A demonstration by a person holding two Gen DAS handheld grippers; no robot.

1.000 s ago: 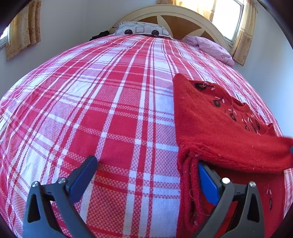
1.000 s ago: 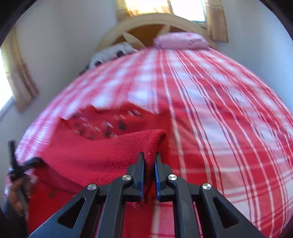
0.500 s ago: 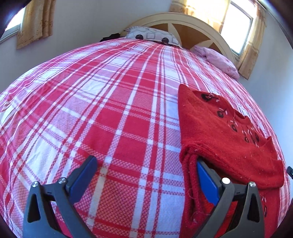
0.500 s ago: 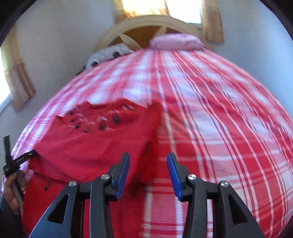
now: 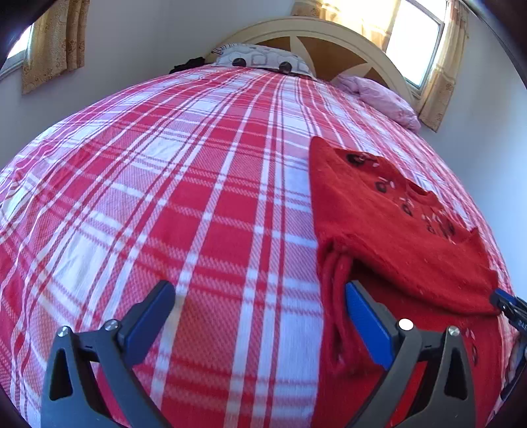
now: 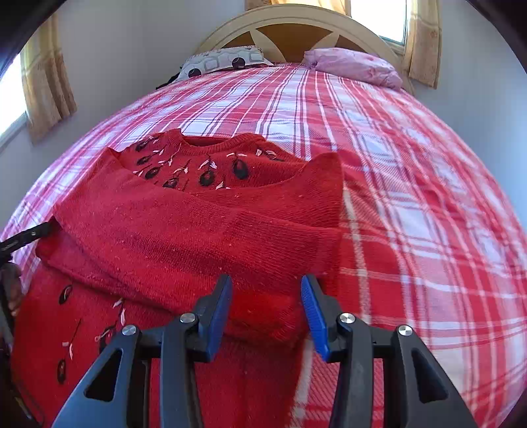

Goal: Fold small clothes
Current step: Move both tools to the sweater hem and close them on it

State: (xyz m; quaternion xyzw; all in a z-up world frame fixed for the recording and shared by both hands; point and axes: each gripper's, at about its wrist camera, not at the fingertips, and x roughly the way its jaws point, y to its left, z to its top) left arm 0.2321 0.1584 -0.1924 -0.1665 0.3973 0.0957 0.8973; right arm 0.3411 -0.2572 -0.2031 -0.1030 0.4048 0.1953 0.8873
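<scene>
right now a red knitted sweater (image 6: pixel 184 230) lies on the red-and-white plaid bedspread (image 5: pixel 164 197), with both sleeves folded across its chest so that 1 overlaps the other. dark embroidered motifs show near the neckline and on the lower front. the right gripper (image 6: pixel 266 309) hangs over the near right edge of the sweater, its blue-padded jaws parted to a moderate gap and gripping nothing. the left gripper (image 5: pixel 260 316) sits at the sweater's left edge with its jaws spread wide; its right finger (image 5: pixel 369 326) is beside the folded sleeve edge, the other over bare bedspread, and it holds nothing. a patterned pillow (image 6: pixel 224 61) and a pink pillow (image 6: pixel 355 66) rest against the cream headboard (image 6: pixel 296 23).
</scene>
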